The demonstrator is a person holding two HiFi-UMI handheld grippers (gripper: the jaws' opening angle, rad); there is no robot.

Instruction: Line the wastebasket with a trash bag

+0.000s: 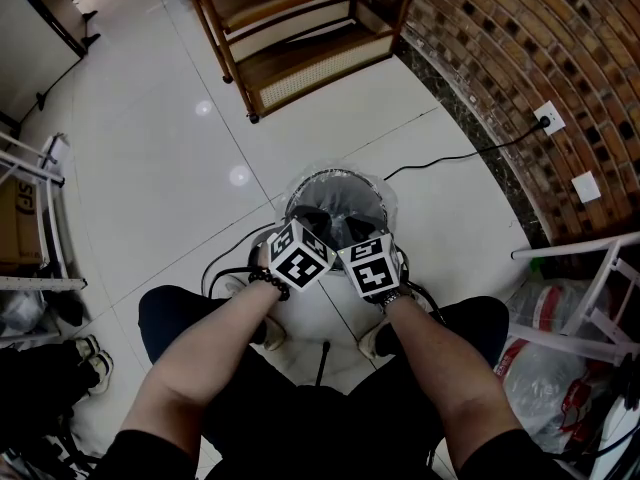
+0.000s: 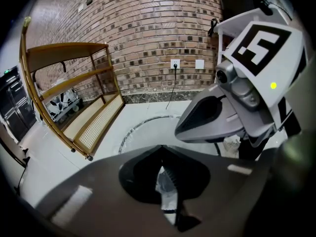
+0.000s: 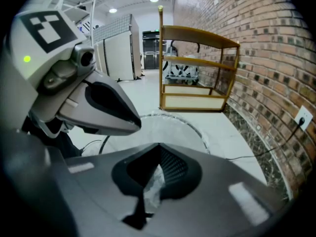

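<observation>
A round wastebasket (image 1: 335, 180) stands on the white floor between the person's feet, with a clear trash bag (image 1: 385, 193) over its rim. Both grippers are side by side at its near edge. My left gripper (image 1: 306, 230) is shut, pinching a crumpled bit of the clear bag film (image 2: 167, 189) between its jaws. Just to its right, my right gripper (image 1: 352, 234) is shut the same way on the bag film (image 3: 150, 189). The basket's bag-covered rim (image 2: 136, 130) shows beyond the left jaws and again, as the rim (image 3: 190, 125), beyond the right jaws.
A wooden shelf rack (image 1: 300, 38) stands ahead beside the brick wall (image 1: 520, 58). A black cable (image 1: 450, 158) runs from a wall socket (image 1: 548, 118) across the floor. White metal frames and filled plastic bags (image 1: 545, 368) sit at the right, a rack and shoes (image 1: 60, 348) at the left.
</observation>
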